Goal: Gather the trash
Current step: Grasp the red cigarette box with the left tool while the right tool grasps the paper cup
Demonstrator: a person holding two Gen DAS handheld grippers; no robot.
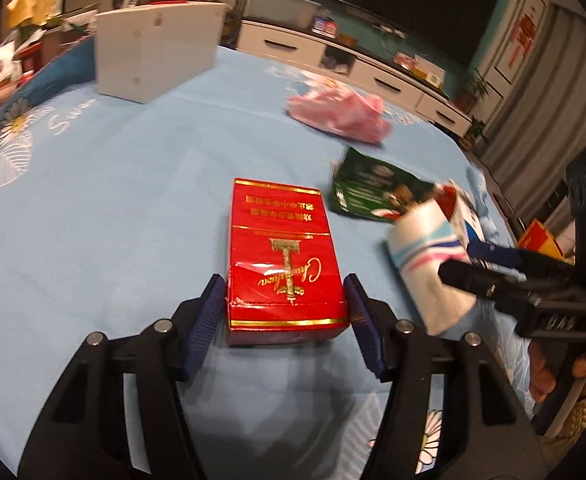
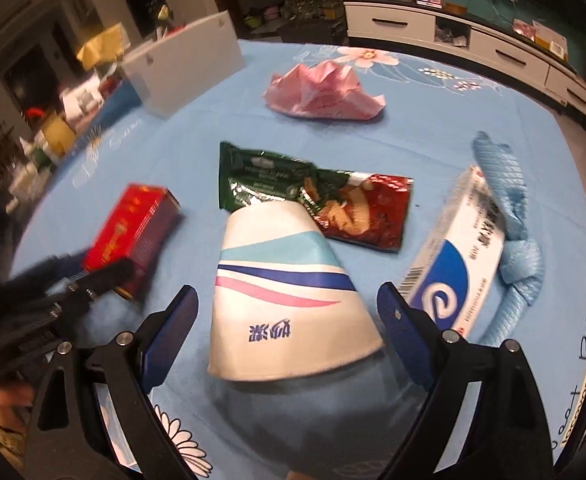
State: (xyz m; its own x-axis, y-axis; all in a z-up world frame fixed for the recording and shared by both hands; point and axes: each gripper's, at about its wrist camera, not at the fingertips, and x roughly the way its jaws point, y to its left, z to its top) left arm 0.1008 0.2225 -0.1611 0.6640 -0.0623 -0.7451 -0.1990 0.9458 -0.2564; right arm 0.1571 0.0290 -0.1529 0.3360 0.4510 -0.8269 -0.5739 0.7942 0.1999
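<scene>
blue-padded left gripper (image 1: 286,312) straddles flat red cardboard cigarette pack (image 1: 283,260), long axis pointing away, jaws half-closed, pads barely touching; right gripper (image 2: 287,338) gapes around tipped white paper cup (image 2: 283,292).

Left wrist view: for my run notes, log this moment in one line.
left tool: astride red box | right tool: open around paper cup | nothing lifted

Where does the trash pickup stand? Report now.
Done: nothing visibly collected. In hand: left gripper straddles the red box; right gripper, open, frames the paper cup. Left: pink bag, snack wrapper, white-blue carton.
</scene>
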